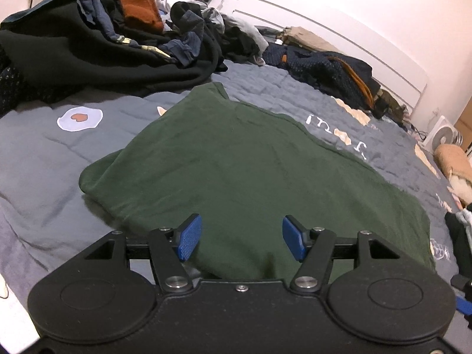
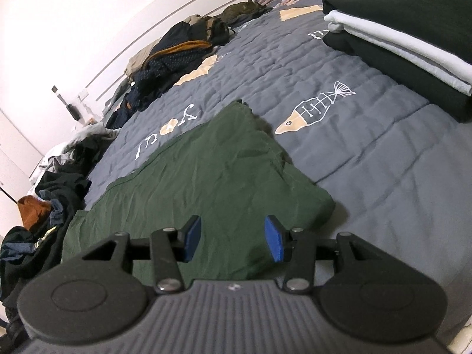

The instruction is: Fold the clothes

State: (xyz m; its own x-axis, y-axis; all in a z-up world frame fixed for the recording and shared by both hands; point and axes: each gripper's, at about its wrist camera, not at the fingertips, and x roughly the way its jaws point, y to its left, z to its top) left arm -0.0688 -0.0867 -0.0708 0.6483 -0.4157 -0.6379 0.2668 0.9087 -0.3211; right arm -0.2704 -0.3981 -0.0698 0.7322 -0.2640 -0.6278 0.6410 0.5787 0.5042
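Dark green garment (image 1: 242, 171) spread flat and partly folded on a grey-blue quilted bed cover (image 1: 44, 159), filling the middle of both frames. Left claw (image 1: 241, 237) at bottom centre of the left wrist view, blue pads apart, nothing clamped between them, green cloth directly beyond and beneath the gap. Whether the pads touch the cloth: cannot tell. Right claw (image 2: 232, 238) at bottom centre of the right wrist view, pads likewise apart and empty, poised over the near edge of the same garment, with its folded corner just to the right of the claw.

Only in the left wrist view: heap of unfolded dark clothes (image 1: 97, 47) across the upper left, with a rust-orange piece (image 1: 141, 8) on top; a heart patch (image 1: 79, 117) printed on the bed cover at left; a white fan (image 1: 442, 138) at the far right edge.

Only in the right wrist view: neat stack of folded clothes (image 2: 413, 47) in the upper right, black and pale blue layers; a fish-skeleton print (image 2: 312, 109) on the bed cover between stack and green garment. White headboard (image 2: 177, 17) along the upper left.
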